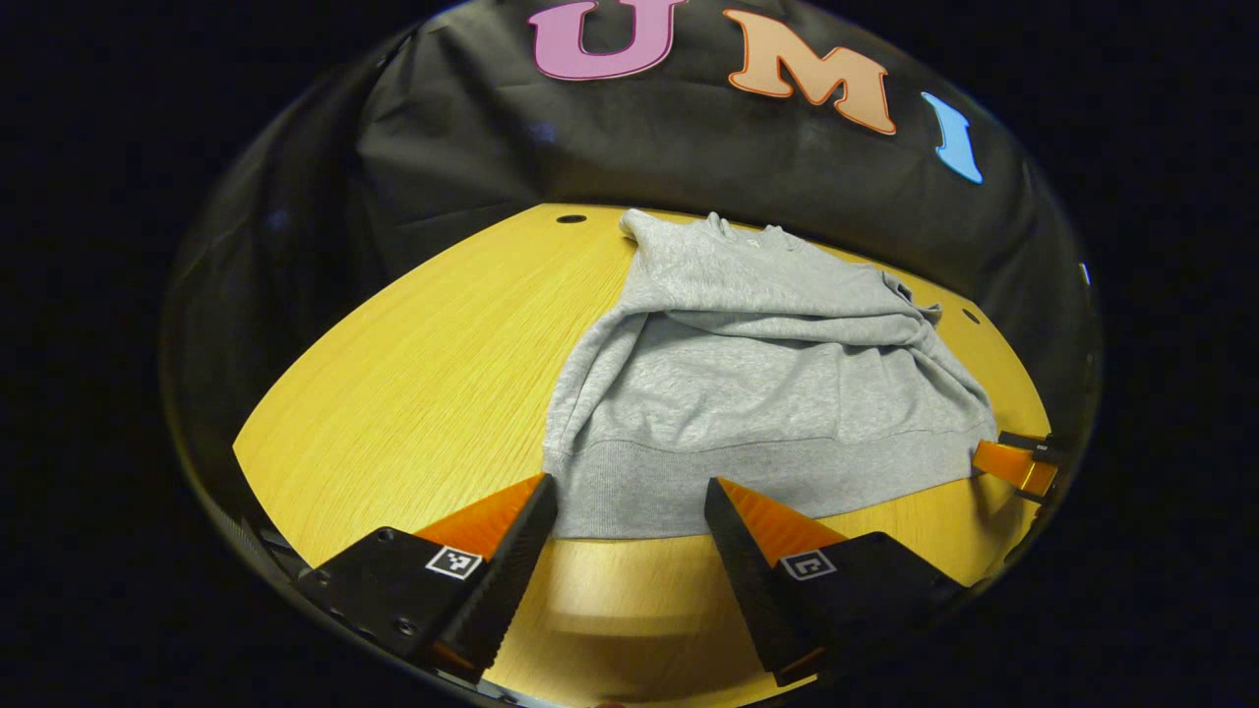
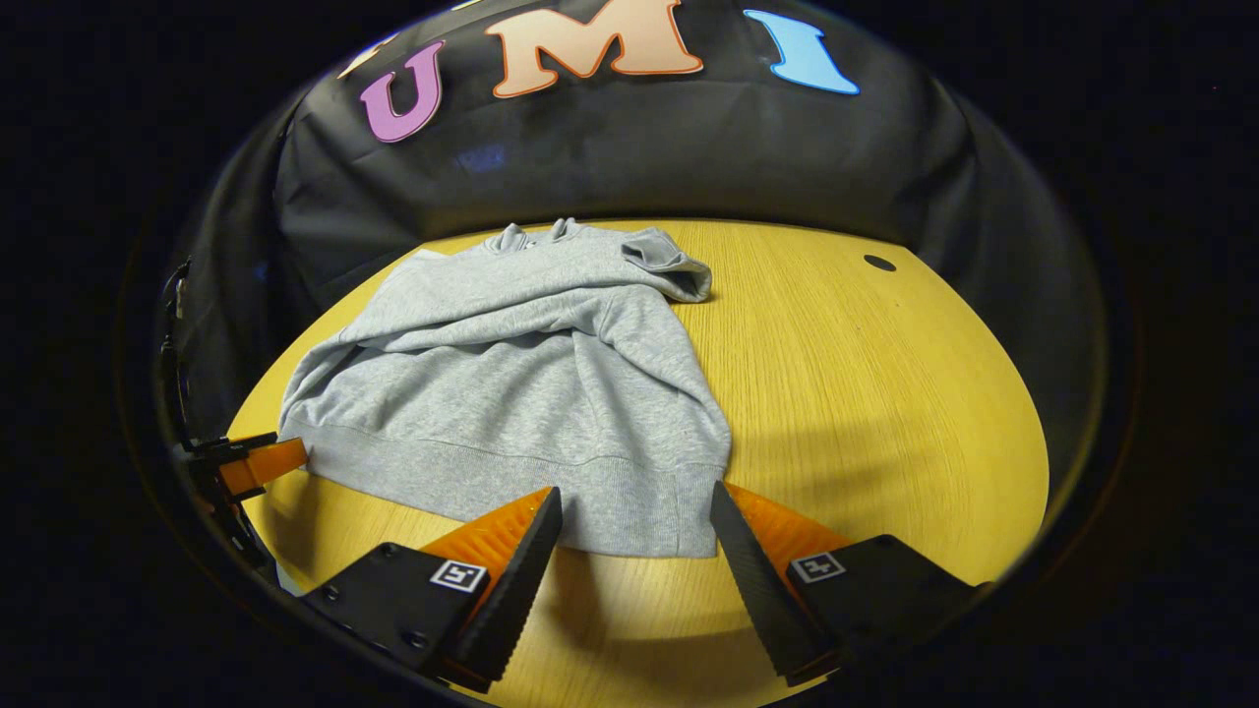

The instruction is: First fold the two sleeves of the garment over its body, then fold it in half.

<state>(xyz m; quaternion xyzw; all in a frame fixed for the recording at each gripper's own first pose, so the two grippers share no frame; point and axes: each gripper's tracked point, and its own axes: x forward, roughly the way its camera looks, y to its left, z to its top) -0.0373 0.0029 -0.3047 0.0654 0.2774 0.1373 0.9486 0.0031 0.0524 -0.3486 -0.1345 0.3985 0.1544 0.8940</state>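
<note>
Lying flat on the yellow wood-grain tabletop (image 1: 413, 374), grey knit sweatshirt (image 1: 757, 393) with both sleeves folded over its body (not yet halved), left gripper (image 1: 629, 506) spread at the hem's left corner, right gripper (image 2: 634, 516) spread at the hem's right corner, neither pinching cloth

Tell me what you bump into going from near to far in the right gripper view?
Right gripper with open fingers → bottom hem of the grey sweatshirt → folded sleeves → collar → yellow table far edge → black cloth wall.
</note>
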